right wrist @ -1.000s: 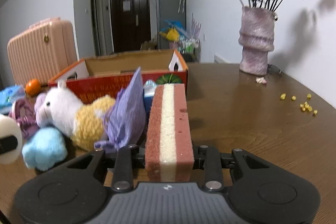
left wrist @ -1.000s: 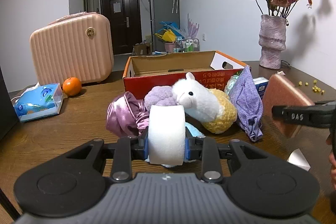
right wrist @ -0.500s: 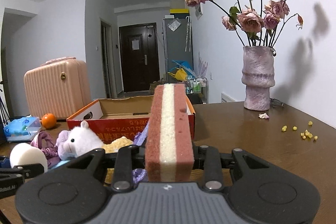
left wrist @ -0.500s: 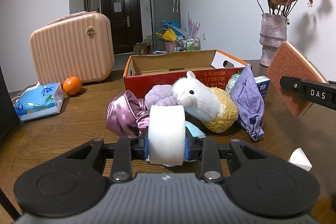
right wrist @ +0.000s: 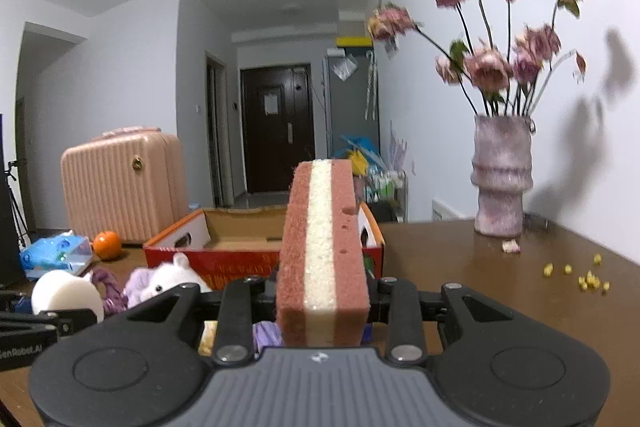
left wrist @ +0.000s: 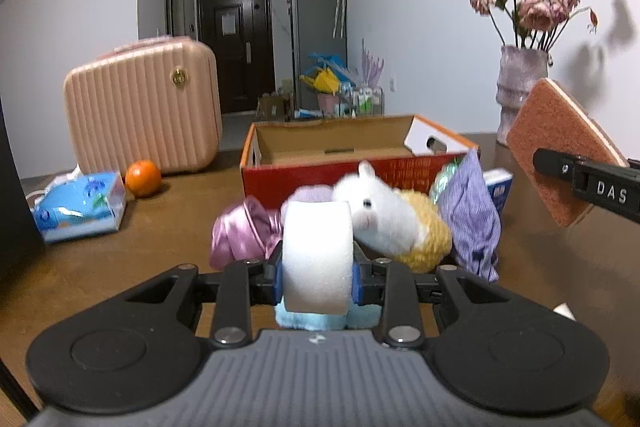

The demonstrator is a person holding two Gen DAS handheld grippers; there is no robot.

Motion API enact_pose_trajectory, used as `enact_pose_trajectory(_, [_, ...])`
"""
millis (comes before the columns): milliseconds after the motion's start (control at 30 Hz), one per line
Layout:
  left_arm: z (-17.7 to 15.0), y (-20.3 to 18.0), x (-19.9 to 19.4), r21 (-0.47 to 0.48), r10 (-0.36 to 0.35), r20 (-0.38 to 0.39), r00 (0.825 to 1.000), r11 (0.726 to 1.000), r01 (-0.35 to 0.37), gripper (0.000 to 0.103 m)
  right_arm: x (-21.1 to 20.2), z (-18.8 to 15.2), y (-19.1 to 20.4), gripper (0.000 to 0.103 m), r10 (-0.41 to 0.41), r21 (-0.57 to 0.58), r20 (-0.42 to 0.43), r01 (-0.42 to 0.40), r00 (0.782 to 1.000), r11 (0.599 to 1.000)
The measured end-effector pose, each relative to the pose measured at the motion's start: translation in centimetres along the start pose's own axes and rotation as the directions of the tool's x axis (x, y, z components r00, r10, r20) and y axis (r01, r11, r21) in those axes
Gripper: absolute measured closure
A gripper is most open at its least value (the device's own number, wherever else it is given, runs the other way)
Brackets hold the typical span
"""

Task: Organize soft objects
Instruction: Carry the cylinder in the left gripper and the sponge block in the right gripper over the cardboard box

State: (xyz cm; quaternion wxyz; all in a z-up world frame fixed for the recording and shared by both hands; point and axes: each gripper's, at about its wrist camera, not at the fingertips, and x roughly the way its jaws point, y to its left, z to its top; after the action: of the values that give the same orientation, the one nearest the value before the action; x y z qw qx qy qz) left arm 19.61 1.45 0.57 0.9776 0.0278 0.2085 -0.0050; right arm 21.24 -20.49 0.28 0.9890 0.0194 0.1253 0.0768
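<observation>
My left gripper (left wrist: 318, 281) is shut on a white round sponge (left wrist: 318, 255), held above a light blue cloth (left wrist: 310, 319). My right gripper (right wrist: 322, 295) is shut on a pink and cream layered sponge (right wrist: 322, 251), raised in the air; it also shows in the left wrist view (left wrist: 556, 151). An open red cardboard box (left wrist: 360, 167) stands behind a pile: white and yellow alpaca plush (left wrist: 394, 223), pink satin cloth (left wrist: 244, 235), lilac fluffy item (left wrist: 310, 194), purple cloth (left wrist: 472, 223).
A pink suitcase (left wrist: 142, 107), an orange (left wrist: 143, 177) and a tissue pack (left wrist: 78, 207) sit at the left. A vase of dried roses (right wrist: 502, 179) stands at the right, with yellow crumbs (right wrist: 586, 279) on the brown table (right wrist: 500, 291).
My right gripper has lifted the layered sponge well above the table and tilted up. My left gripper has risen slightly with the white sponge.
</observation>
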Motion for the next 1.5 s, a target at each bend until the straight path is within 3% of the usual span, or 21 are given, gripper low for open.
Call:
enact_pose_trajectory(467, [4.8,-0.8,-0.9,-0.088,0.021,0.117,0.993,0.996,-0.011,0.073,0.2,3.7,1.5,0.072,0.051,-0.044,0.093,-0.047,0.994,0.998])
enact_pose_trajectory(767, [7.2,-1.1,1.2,-0.127,0.042,0.136,0.990,0.992,-0.025,0.073,2.7,5.6,1.9,0.072,0.081,-0.025,0.115,-0.078,0.990,0.997])
enact_pose_trajectory(1500, [11.6,-1.5,8.3,-0.168,0.068,0.143,0.987,0.985,-0.044,0.073,10.1,8.5,0.6,0.072,0.094,-0.030,0.026,-0.093,0.995,0.995])
